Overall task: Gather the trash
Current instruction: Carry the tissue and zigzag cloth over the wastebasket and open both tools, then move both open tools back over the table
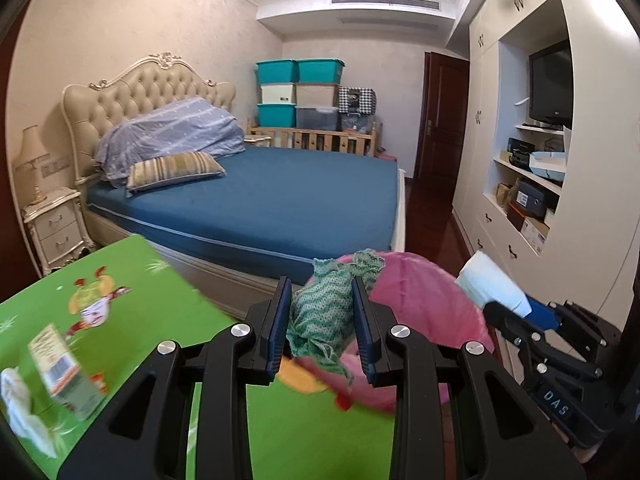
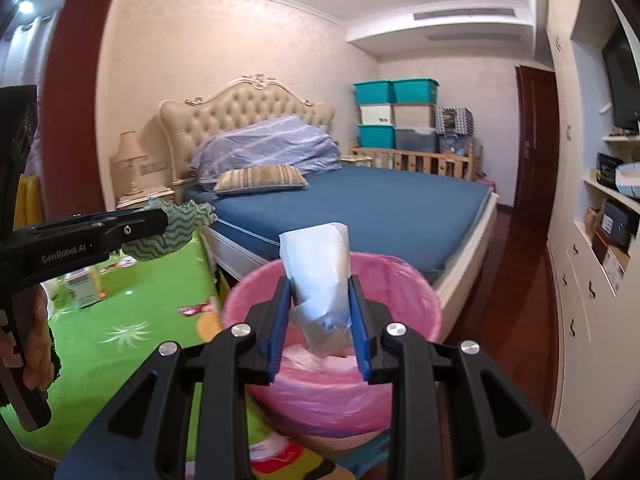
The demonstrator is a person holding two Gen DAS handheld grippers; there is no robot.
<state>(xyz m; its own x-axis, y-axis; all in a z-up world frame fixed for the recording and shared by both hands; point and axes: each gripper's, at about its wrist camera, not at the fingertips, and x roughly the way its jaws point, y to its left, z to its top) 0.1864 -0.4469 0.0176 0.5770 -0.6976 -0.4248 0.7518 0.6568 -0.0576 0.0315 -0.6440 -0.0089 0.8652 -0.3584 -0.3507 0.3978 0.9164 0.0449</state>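
My left gripper (image 1: 322,322) is shut on a crumpled green patterned wrapper (image 1: 326,312), held above the near rim of a bin lined with a pink bag (image 1: 424,304). In the right wrist view the same wrapper (image 2: 168,232) sticks out of the left gripper (image 2: 160,220) at the left, over the green mat. My right gripper (image 2: 320,312) is shut on a white crumpled packet (image 2: 320,276), held over the pink-lined bin (image 2: 332,384). From the left wrist view that packet (image 1: 490,286) shows at the right, in the right gripper (image 1: 520,312).
A green play mat (image 1: 132,280) covers the low surface on the left, with a small carton (image 1: 64,372) and a crumpled white tissue (image 1: 20,404) on it. Behind the bin stands a bed with a blue sheet (image 1: 288,200). White cupboards (image 1: 520,208) line the right side, with dark red floor between.
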